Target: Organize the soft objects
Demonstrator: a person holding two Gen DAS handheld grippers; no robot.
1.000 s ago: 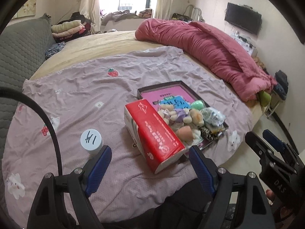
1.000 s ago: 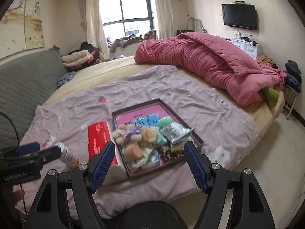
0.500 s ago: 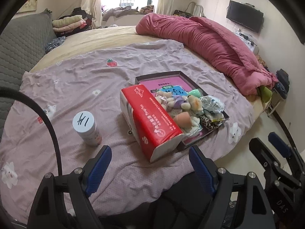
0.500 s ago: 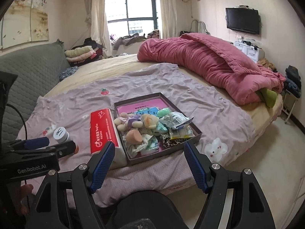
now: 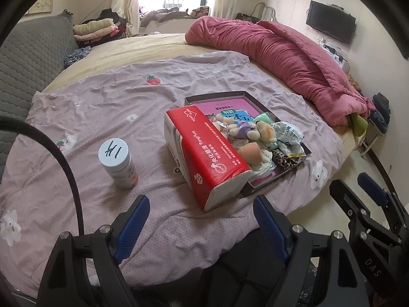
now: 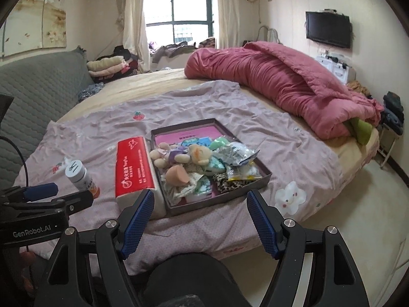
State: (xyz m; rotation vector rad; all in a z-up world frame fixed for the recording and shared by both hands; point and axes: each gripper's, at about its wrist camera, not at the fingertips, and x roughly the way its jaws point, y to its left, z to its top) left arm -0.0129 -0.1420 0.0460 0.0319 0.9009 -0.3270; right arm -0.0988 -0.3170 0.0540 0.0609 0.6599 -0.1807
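One tray (image 6: pixel 265 172) (soft toys piled), one tissue pack (image 5: pixel 204 151), one bottle (image 5: pixel 117 161); both jaws wide, empty.

Bright curtained window (image 6: pixel 179 18) behind a round bed (image 6: pixel 158 81) — wall television (image 6: pixel 328 29), pale floor (image 6: pixel 358 217).

- The pink booklet (image 6: pixel 194 134) on the tray (image 6: pixel 265 176) floor is mostly buried under the toys and packets; its print is too small to read.
- The tissue pack (image 6: pixel 135 165) has its near end hidden behind a blue fingertip in the right wrist view.
- The bottle (image 6: pixel 81 177) has its base covered by the other gripper's finger there.
- The green cushion (image 5: pixel 358 125) is largely tucked under the red quilt (image 5: pixel 286 58).
- The wall painting (image 6: pixel 33 18) is cut off by the lens edge.
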